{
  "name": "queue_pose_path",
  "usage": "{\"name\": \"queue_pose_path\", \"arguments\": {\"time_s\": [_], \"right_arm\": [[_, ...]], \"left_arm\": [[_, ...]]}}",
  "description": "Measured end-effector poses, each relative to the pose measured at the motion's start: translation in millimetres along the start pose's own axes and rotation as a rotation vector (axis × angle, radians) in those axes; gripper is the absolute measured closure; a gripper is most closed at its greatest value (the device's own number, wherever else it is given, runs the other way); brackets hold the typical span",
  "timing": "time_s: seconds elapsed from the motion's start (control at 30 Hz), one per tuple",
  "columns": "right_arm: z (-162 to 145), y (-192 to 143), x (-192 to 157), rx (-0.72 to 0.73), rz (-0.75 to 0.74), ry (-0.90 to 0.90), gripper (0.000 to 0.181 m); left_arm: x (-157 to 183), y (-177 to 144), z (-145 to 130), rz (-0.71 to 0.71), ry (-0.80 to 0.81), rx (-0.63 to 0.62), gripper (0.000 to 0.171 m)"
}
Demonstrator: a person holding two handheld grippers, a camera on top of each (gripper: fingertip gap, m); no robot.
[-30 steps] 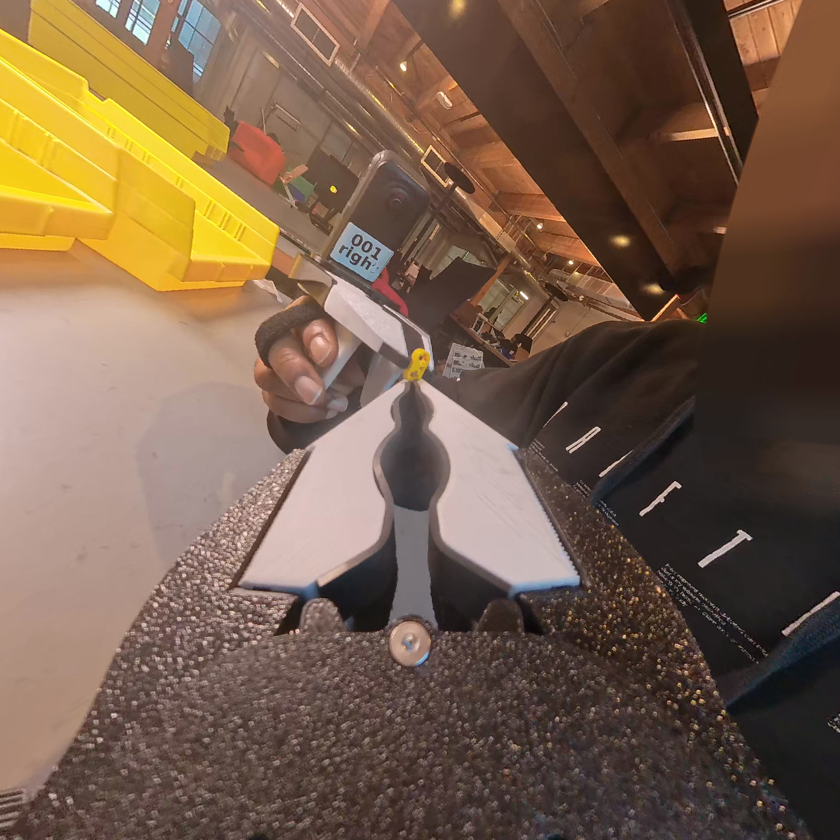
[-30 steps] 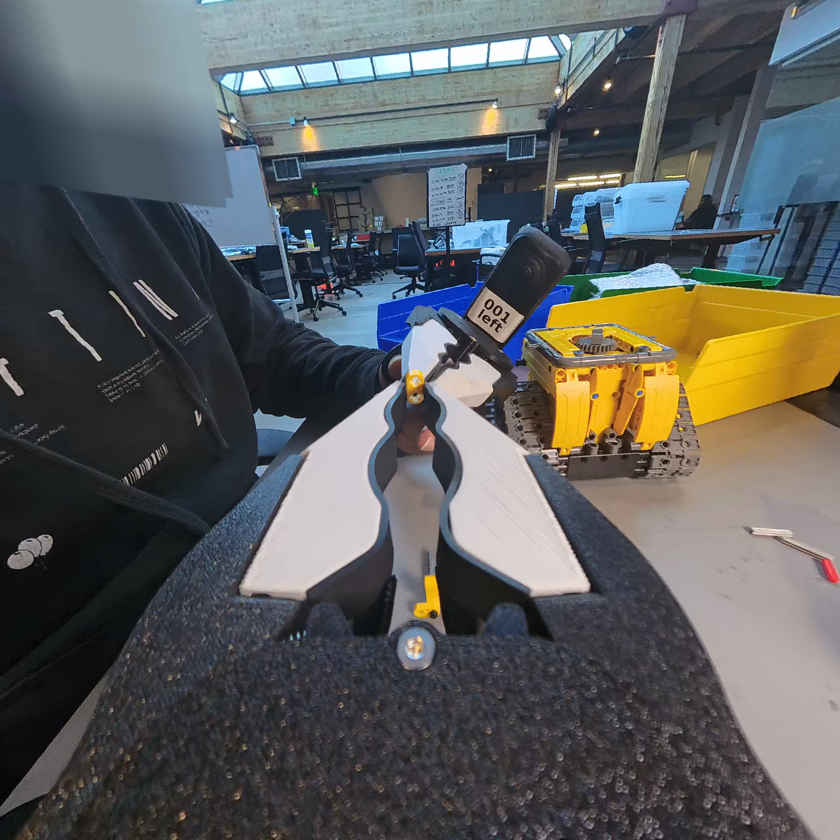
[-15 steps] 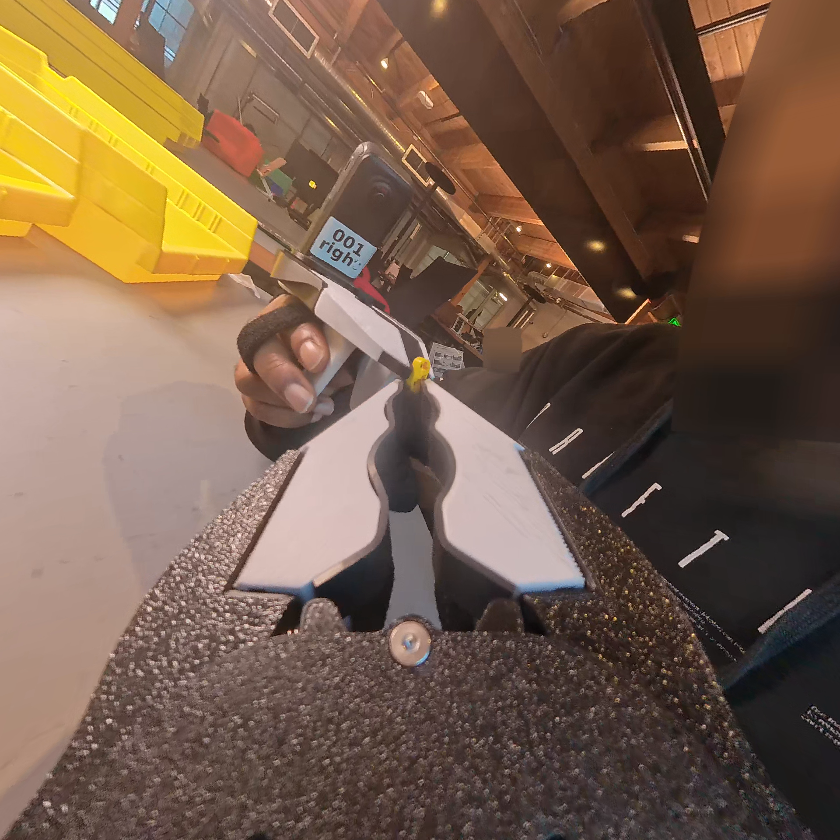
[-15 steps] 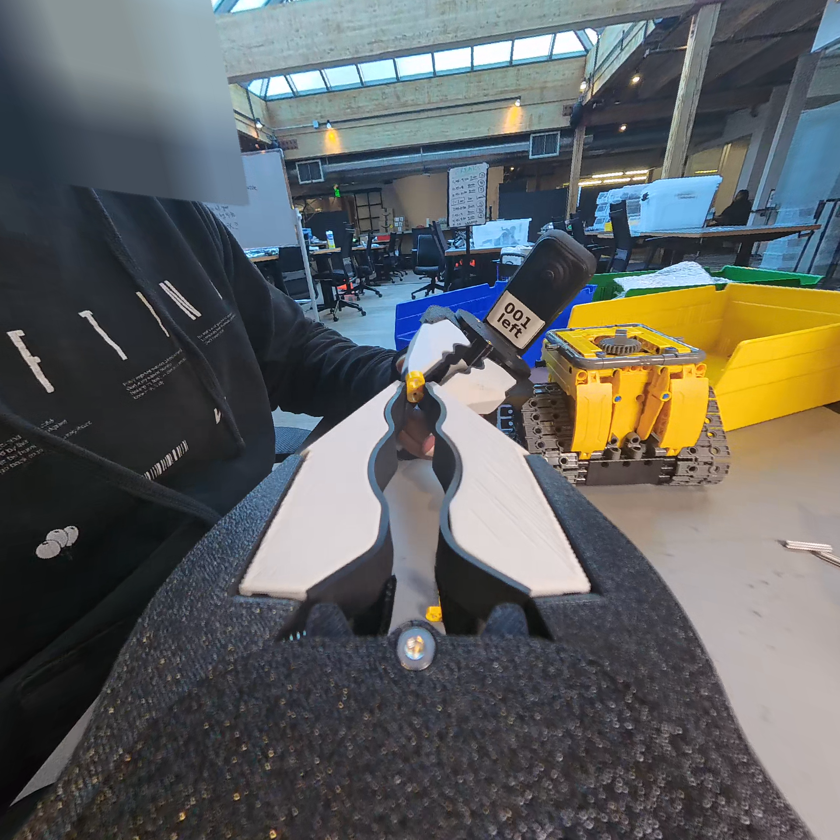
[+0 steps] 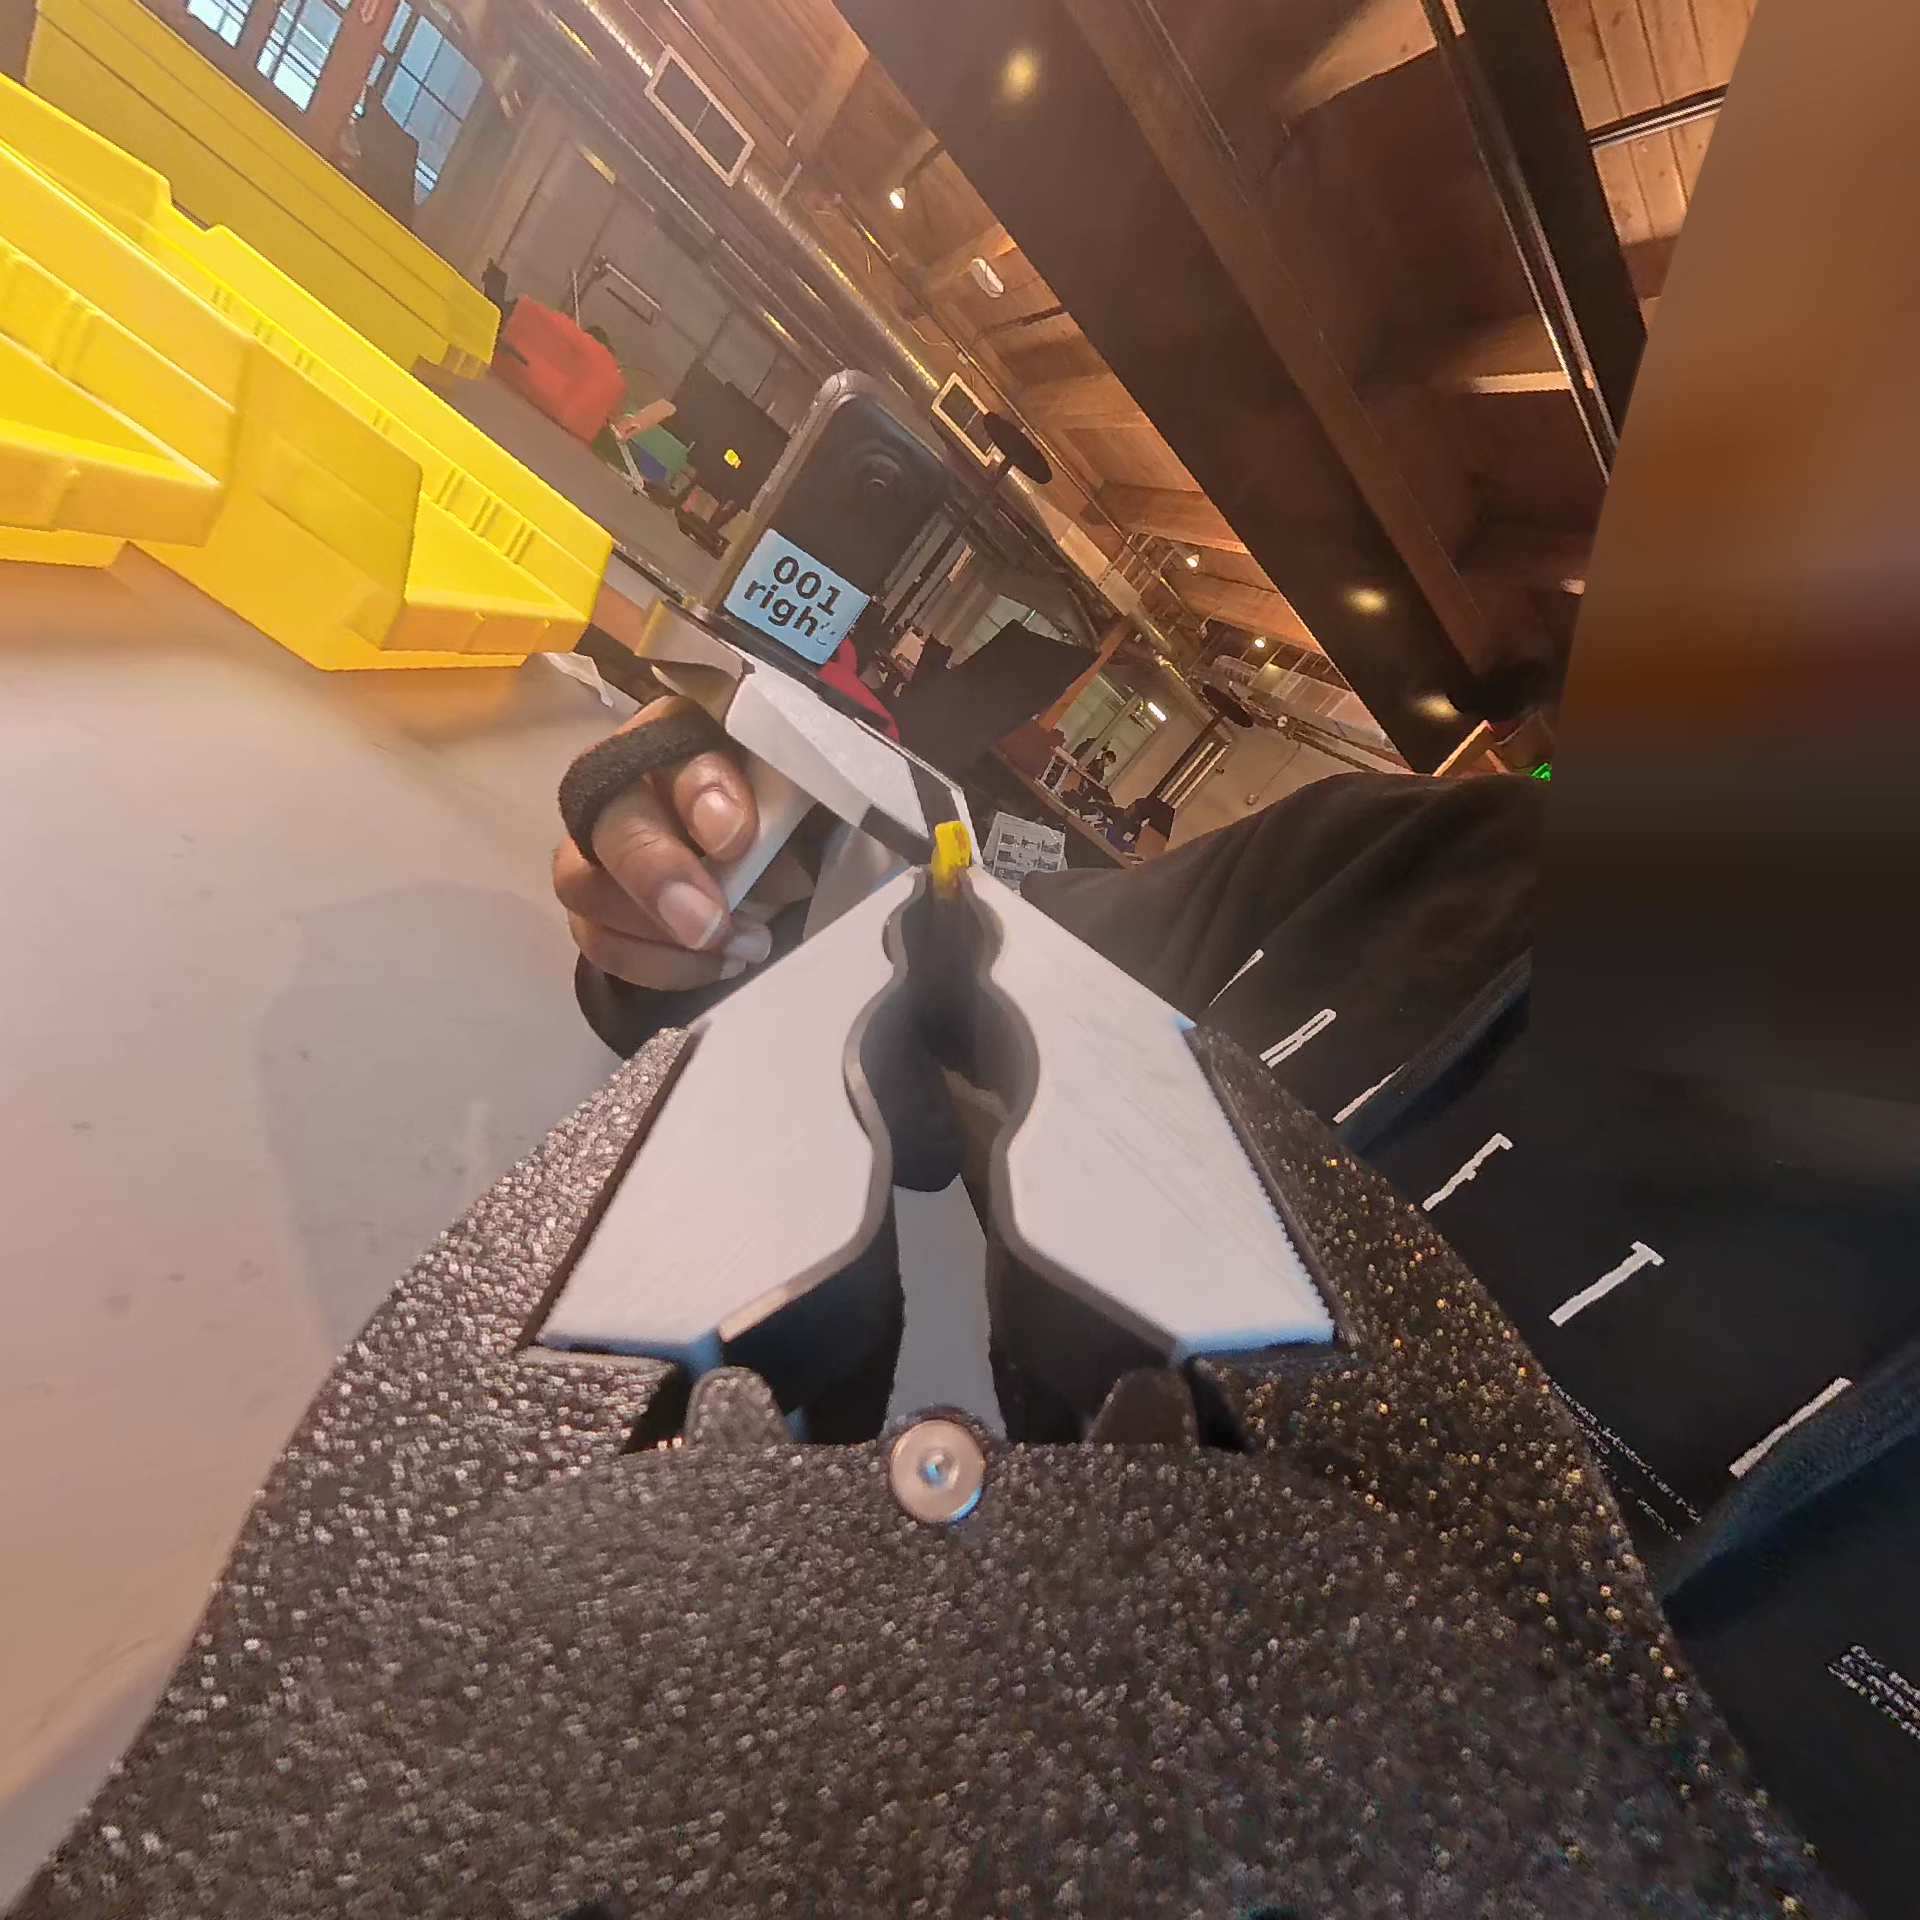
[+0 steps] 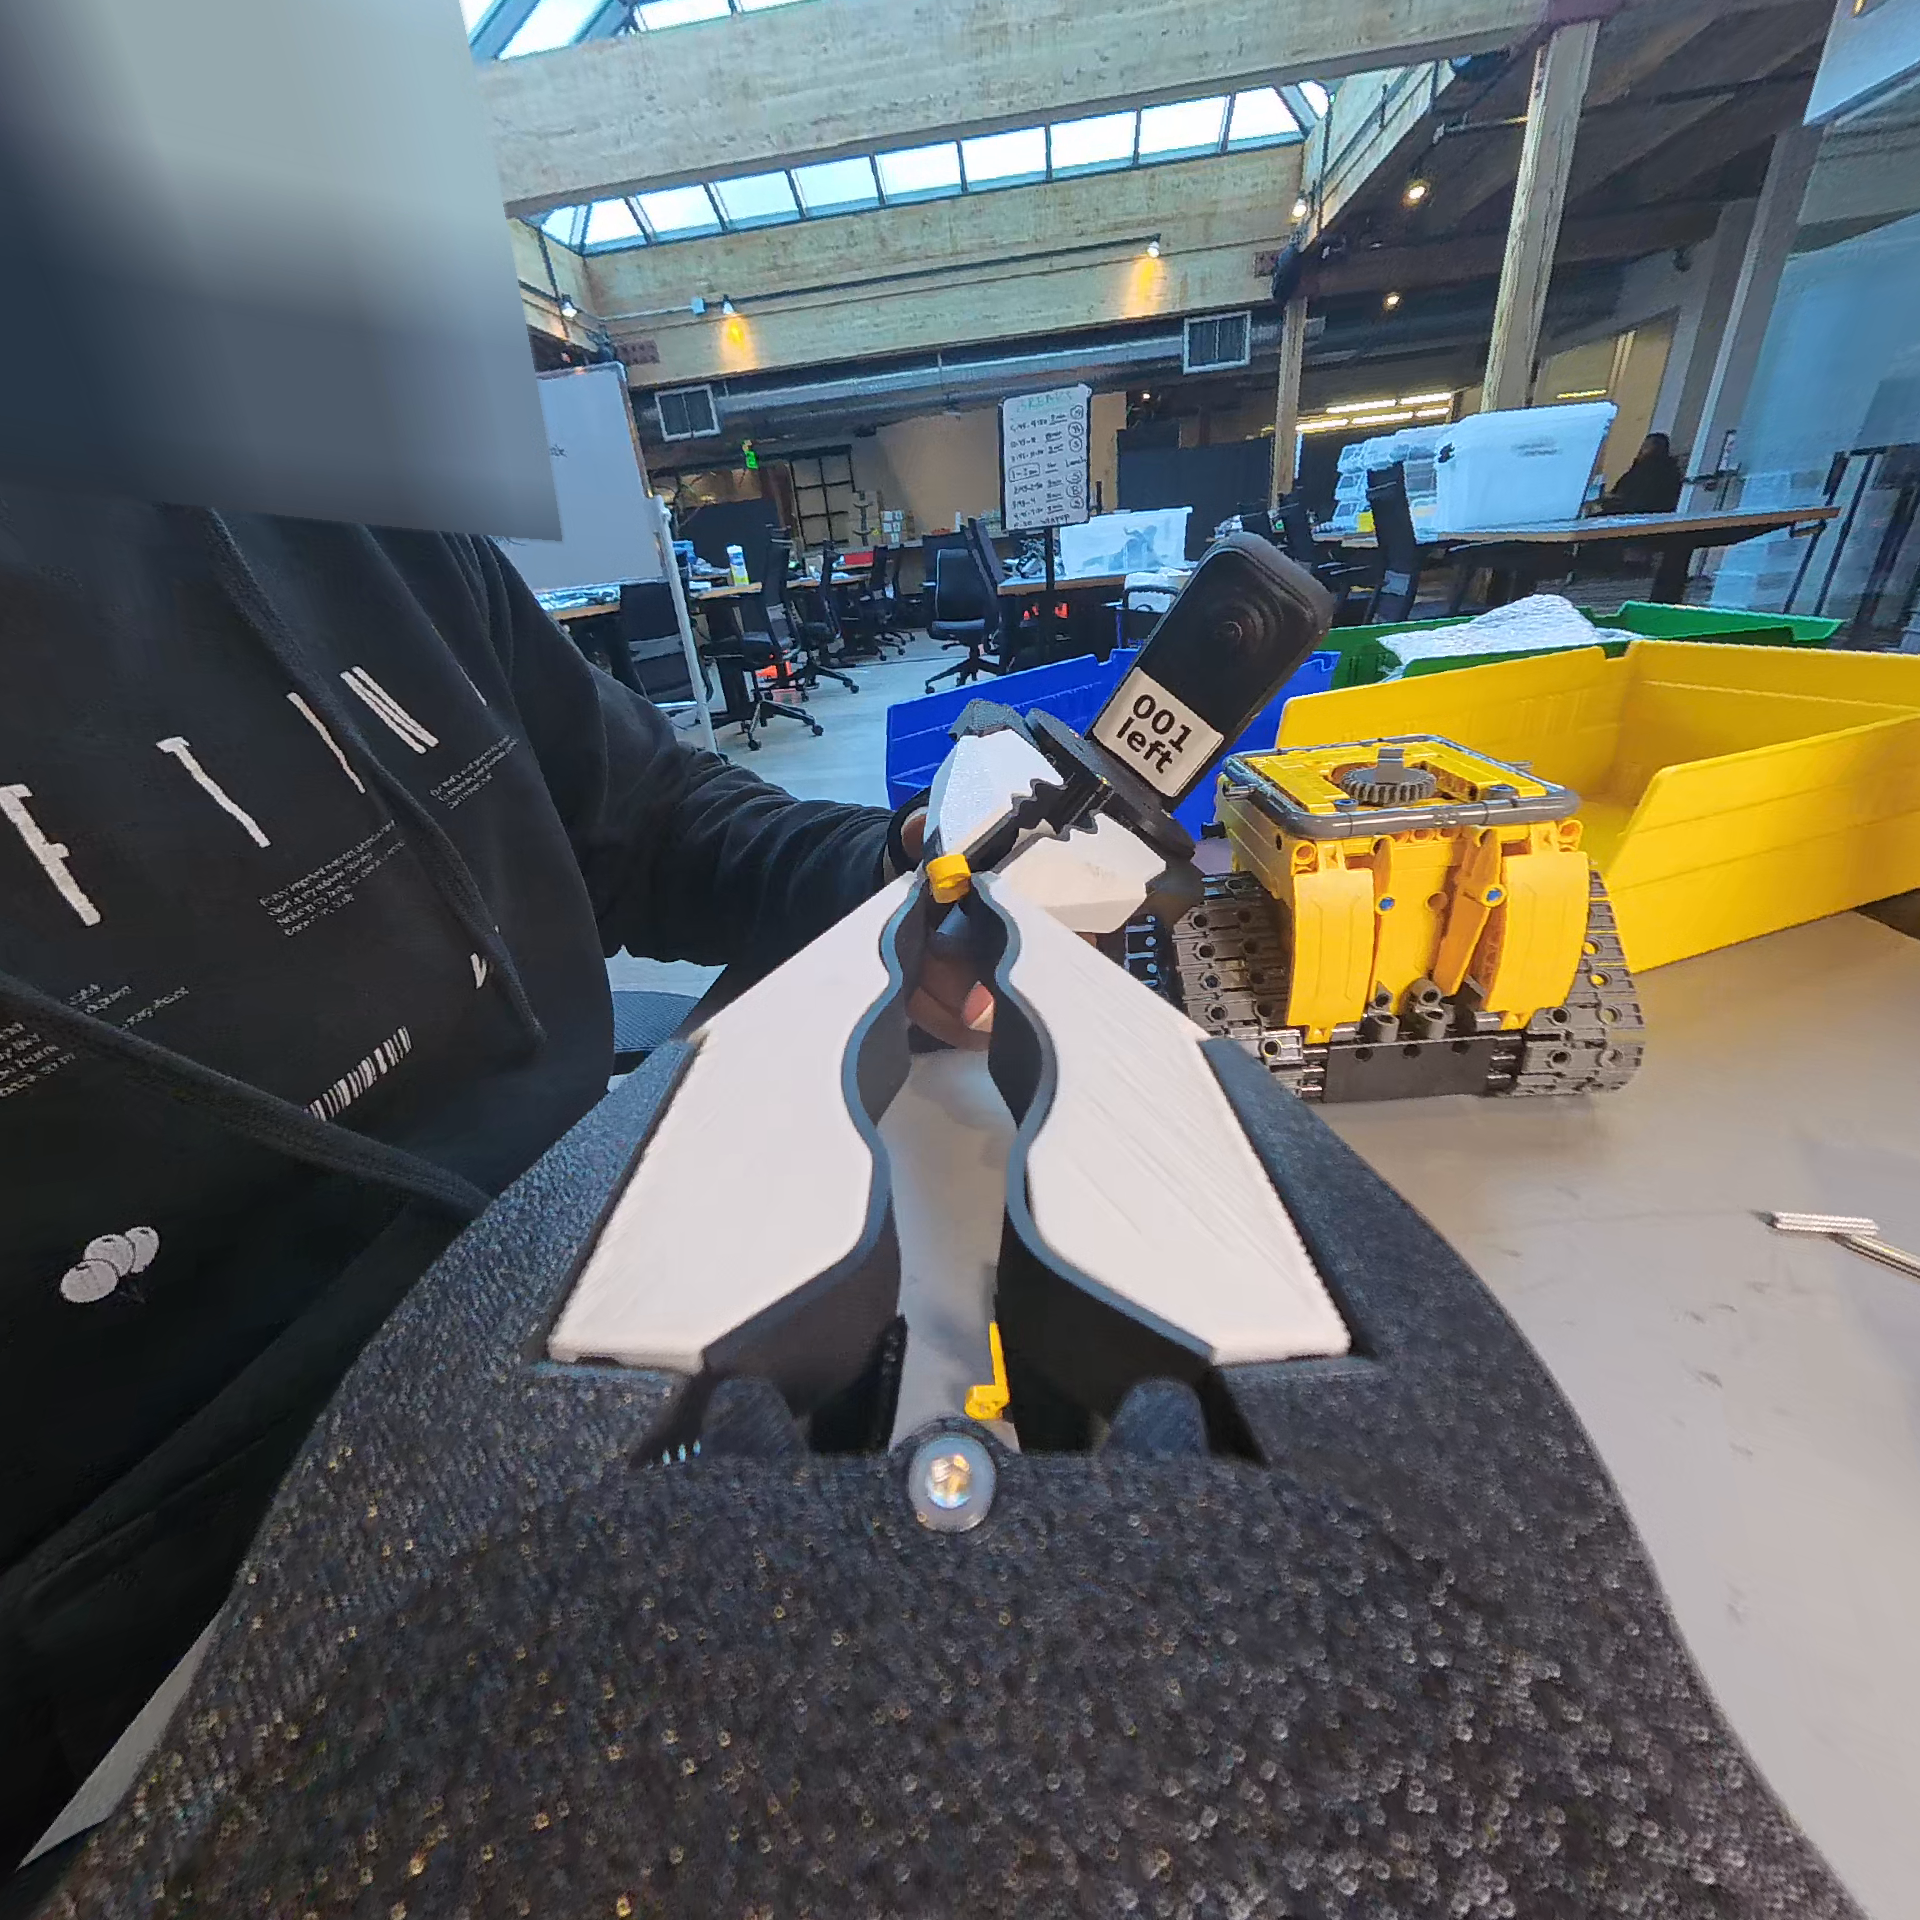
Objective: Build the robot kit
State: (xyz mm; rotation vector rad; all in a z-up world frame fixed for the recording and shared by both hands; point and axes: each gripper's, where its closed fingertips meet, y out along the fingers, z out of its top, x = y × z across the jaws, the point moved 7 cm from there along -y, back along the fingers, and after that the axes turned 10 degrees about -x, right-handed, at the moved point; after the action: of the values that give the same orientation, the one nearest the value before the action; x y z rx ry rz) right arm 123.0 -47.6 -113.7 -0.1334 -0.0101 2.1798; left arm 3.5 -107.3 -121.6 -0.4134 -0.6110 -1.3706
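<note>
Pinching the same small yellow brick piece from opposite sides, my right gripper and left gripper meet tip to tip above the table, both sets of jaws closed on it. Taking the yellow tracked brick vehicle as my landmark, the piece sits to its left, raised off the table; yellow bins stand behind and to the right of the vehicle. A second small yellow part lies on the table left of and nearer than the vehicle, seen low between my right jaws.
</note>
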Motion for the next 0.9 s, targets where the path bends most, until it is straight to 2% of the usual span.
{"name": "queue_pose_path", "arguments": {"time_s": [0.53, 0.67, 0.9], "right_arm": [[-0.3, 0.8, -1.8, -0.009, 0.007, -0.007, 0.174], [-0.5, 1.8, -3.4, -0.014, 0.028, -0.008, 0.174], [-0.8, 2.8, -4.5, -0.018, 0.034, -0.013, 0.174]], "left_arm": [[-1.9, 1.9, -3.8, -0.025, -0.038, -0.023, 0.171], [-0.8, 2.1, -4.1, -0.035, -0.034, -0.021, 0.164], [0.7, 3.3, -5.0, -0.052, -0.037, -0.032, 0.168]]}}
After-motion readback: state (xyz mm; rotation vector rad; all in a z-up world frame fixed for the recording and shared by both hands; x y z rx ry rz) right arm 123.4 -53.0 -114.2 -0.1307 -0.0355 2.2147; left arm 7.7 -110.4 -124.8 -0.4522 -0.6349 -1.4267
